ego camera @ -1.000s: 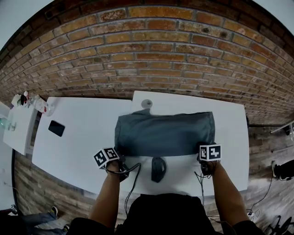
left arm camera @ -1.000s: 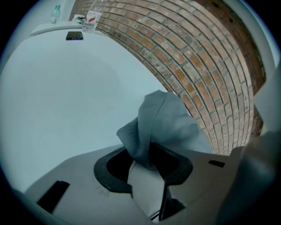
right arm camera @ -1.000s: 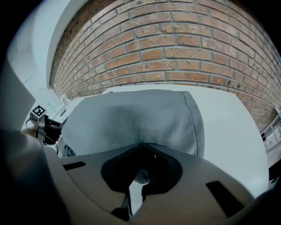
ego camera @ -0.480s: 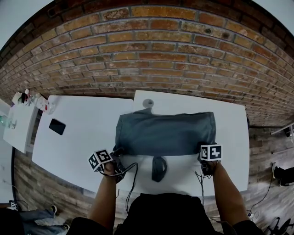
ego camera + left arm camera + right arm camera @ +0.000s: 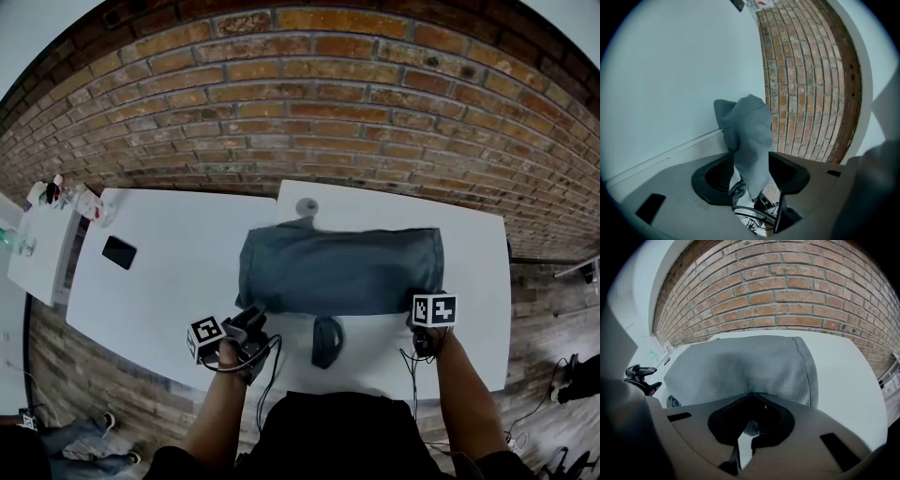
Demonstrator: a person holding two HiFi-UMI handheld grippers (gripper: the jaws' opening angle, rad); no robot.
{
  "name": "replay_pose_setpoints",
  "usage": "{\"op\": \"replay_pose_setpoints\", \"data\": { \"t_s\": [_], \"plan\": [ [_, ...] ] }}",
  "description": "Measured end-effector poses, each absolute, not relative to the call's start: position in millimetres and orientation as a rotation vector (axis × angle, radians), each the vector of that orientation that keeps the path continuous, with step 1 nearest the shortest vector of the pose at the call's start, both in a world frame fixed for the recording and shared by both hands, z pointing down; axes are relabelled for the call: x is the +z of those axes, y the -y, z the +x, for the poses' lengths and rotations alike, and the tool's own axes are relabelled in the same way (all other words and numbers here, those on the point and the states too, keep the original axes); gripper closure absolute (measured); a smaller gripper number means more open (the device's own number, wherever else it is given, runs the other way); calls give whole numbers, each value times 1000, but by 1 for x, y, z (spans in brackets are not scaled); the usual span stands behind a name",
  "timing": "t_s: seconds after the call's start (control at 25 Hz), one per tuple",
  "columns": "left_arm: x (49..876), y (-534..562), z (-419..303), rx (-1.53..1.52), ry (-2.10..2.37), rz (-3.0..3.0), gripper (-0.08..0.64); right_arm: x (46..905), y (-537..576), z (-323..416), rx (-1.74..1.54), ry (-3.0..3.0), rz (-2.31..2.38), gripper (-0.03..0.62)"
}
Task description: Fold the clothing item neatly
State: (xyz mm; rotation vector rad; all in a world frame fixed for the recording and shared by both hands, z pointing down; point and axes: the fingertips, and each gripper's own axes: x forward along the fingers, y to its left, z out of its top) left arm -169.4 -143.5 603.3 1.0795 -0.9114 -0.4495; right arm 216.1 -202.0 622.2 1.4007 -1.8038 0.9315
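Note:
A grey-blue garment (image 5: 337, 270) lies folded into a wide band across the white table (image 5: 178, 281). A darker tongue of its cloth (image 5: 325, 339) sticks out over the near edge. My left gripper (image 5: 251, 322) hovers just off the garment's near left corner. Its jaws have just been opening, and nothing is pinched between them. In the left gripper view the garment (image 5: 747, 136) shows through the gap of that gripper (image 5: 752, 174), beyond the pads. My right gripper (image 5: 421, 328) is shut on the garment's near right corner (image 5: 754, 376), with cloth showing at its closed tips (image 5: 751, 422).
A black phone (image 5: 120, 252) lies on the left table half. A small grey round thing (image 5: 307, 207) sits at the far edge behind the garment. A side table (image 5: 33, 246) with small bottles stands at the far left. A brick wall (image 5: 319, 103) backs the table, and cables hang below both hands.
The left gripper has come off the garment's near left corner, risen and rolled, with its jaws spread apart. The right gripper and the garment have stayed put.

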Motion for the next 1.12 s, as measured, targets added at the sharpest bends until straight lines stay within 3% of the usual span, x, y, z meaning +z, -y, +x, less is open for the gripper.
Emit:
{"op": "replay_pose_setpoints", "data": {
  "t_s": [1.12],
  "plan": [
    [639,211,-135,-560,884,849,342,621,201,216,939,1819,1391,591]
  ]
}}
